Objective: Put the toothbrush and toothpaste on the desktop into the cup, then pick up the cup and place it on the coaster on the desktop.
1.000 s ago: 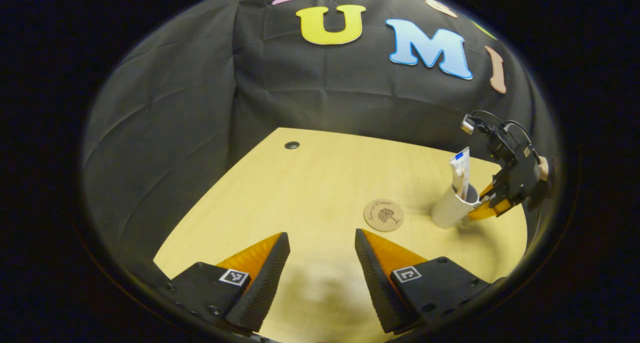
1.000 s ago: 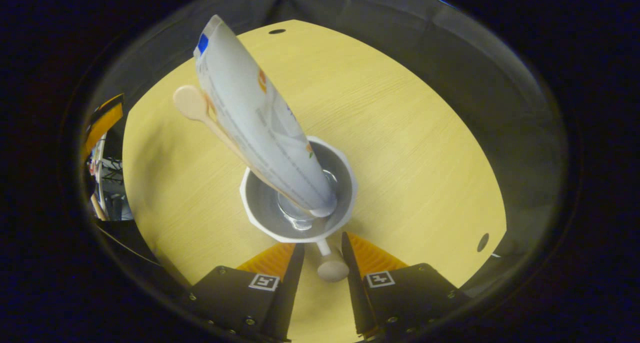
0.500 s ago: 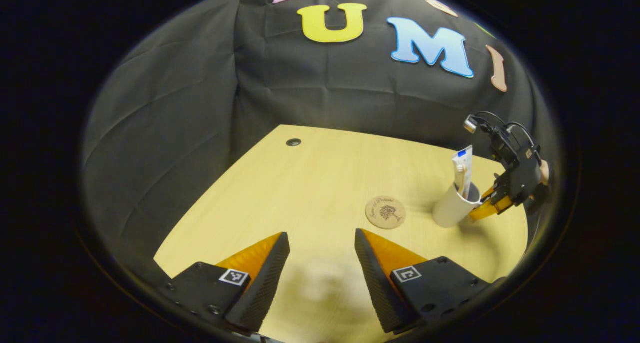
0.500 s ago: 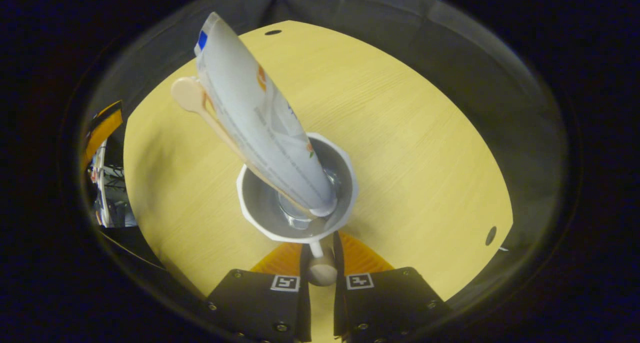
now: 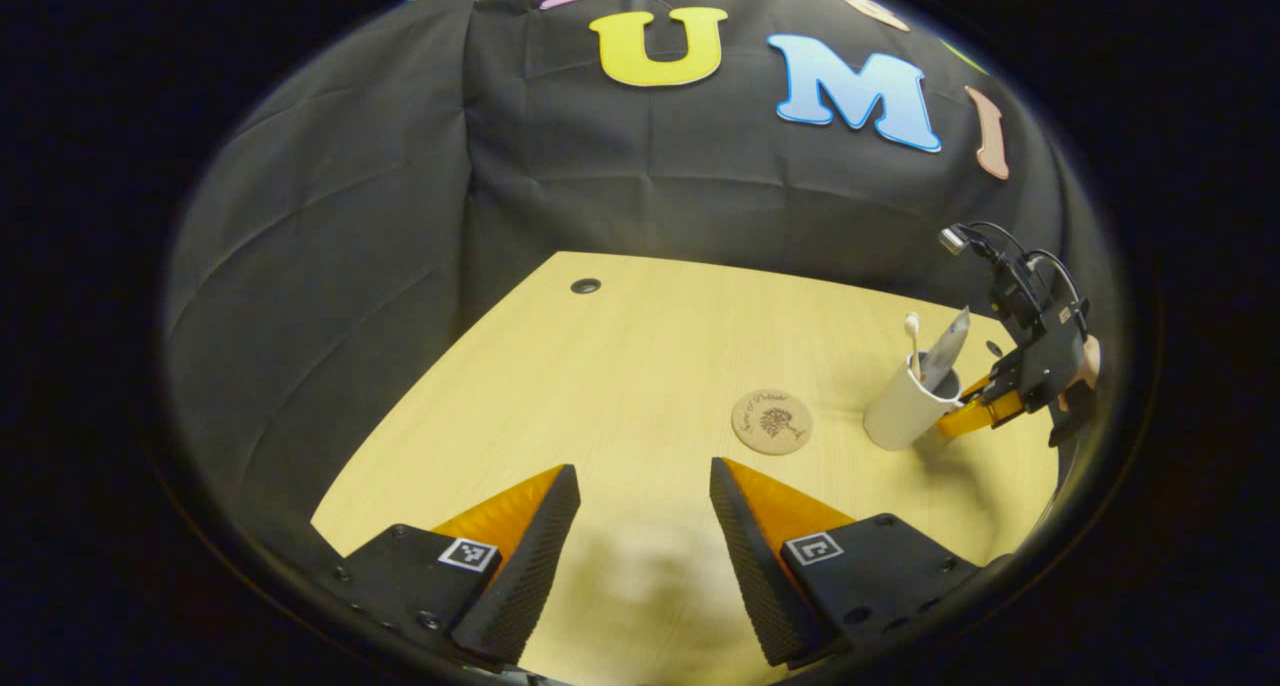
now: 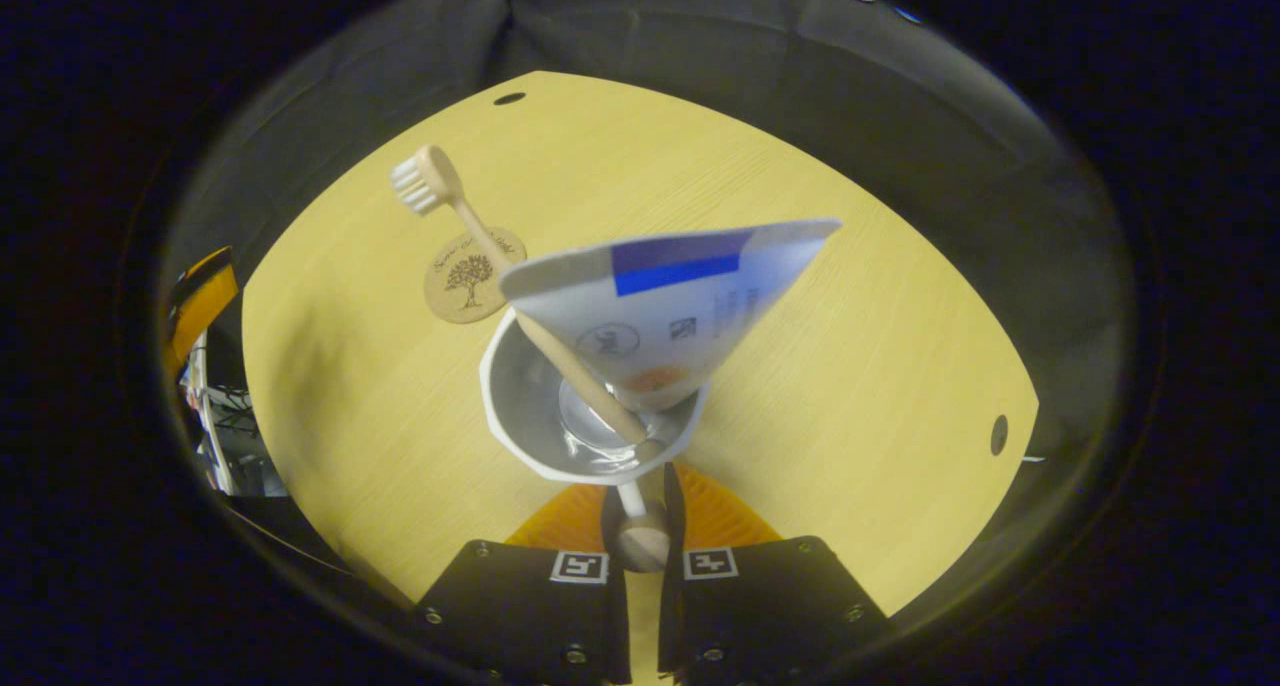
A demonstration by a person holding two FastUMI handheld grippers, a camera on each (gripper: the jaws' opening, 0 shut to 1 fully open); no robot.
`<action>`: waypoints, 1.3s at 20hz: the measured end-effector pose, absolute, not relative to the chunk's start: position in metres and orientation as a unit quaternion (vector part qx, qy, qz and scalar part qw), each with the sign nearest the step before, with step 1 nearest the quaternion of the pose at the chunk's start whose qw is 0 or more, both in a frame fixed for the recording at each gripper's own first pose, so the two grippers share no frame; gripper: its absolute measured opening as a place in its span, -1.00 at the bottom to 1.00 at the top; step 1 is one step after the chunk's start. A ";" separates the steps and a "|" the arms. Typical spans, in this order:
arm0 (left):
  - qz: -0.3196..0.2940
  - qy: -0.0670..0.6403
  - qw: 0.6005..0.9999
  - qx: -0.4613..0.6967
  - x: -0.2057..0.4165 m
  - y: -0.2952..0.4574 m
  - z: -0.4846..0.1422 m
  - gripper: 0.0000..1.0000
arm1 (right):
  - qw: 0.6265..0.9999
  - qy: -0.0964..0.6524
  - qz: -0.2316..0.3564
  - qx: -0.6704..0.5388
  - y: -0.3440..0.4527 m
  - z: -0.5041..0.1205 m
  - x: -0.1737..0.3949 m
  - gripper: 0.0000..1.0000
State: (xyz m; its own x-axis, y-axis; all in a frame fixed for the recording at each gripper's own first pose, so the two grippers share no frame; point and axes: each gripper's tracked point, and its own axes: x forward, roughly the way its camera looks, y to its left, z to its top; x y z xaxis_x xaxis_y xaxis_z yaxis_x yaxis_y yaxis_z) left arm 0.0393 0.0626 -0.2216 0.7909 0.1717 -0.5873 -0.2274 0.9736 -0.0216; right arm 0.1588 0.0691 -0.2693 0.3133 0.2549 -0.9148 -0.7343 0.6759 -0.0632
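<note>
Right tool [image 6: 640,511] clamped on the handle of the cup [image 6: 530,436], lower centre of right gripper view, toothbrush [image 6: 440,191] and toothpaste [image 6: 670,306] standing inside. Coaster [image 6: 465,276] flat on surface [image 6: 850,366] just beyond cup, upper left. Left tool [image 5: 640,536] spread wide, holding nothing, bottom of left gripper view.

Counter [image 6: 820,366]: pale yellow wood grain, fine straight lines, with dark round holes near 2 edges.
Cup [image 6: 520,421]: white outside, grey glossy inside; its handle knob [image 6: 640,544] is light tan wood.
Toothbrush [image 6: 450,201]: beige handle, white bristles.
Toothpaste [image 6: 665,306]: white tube, blue band at the flat end, small dark printed marks, an orange patch lower down.
Coaster [image 5: 771,422]: tan cork-brown disc, dark tree motif and script lettering.
Booth wall [image 5: 330,266]: black, creased cloth.
</note>
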 end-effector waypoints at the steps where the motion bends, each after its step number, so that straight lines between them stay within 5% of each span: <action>1: 0.105 0.305 0.946 -0.045 0.039 0.063 -0.222 0.78 | 0.775 0.490 0.320 -0.238 0.071 -0.268 0.157 -0.75; 26: 0.131 0.307 0.941 -0.057 0.016 0.151 -0.235 0.78 | 0.769 0.458 0.364 -0.257 0.214 -0.240 0.139 -0.75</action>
